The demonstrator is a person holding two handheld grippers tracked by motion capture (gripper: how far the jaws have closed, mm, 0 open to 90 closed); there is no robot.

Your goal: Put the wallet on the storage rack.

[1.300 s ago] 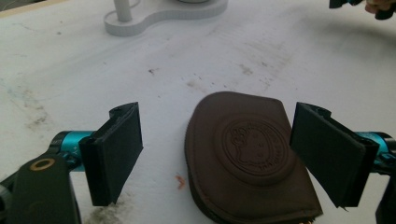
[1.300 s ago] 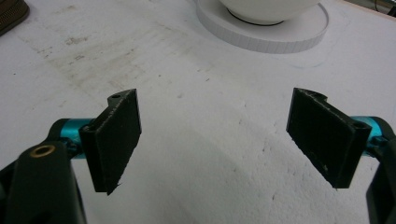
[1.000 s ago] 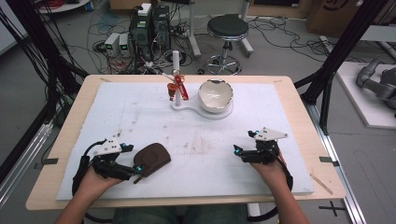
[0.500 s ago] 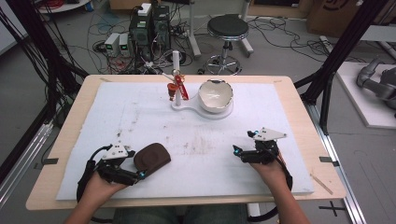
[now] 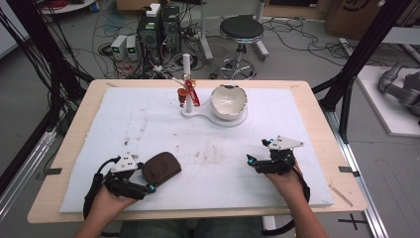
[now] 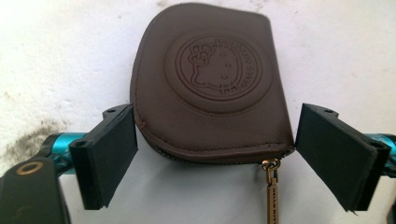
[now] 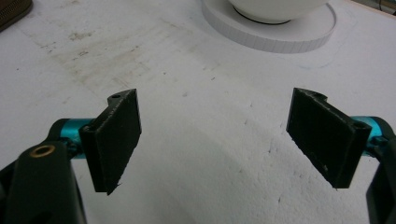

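Item: brown leather coin pouch [image 6: 210, 88], half-round, embossed round crest, zip along its straight edge with a brass pull at 6 o'clock. Lies flat on the white foam mat [image 5: 148, 119], at 7 o'clock from the white bowl [image 5: 229, 100].

Left gripper [image 6: 215, 154]: jaws spread, flanking the pouch, unclenched. Step judged: pre-grasp; next calls for closing squarely.

Right gripper [image 7: 217, 140]: spread, empty.

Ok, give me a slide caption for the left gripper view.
Open left claw straddling the zipper end of a brown embossed coin pouch lying flat on a white mat.
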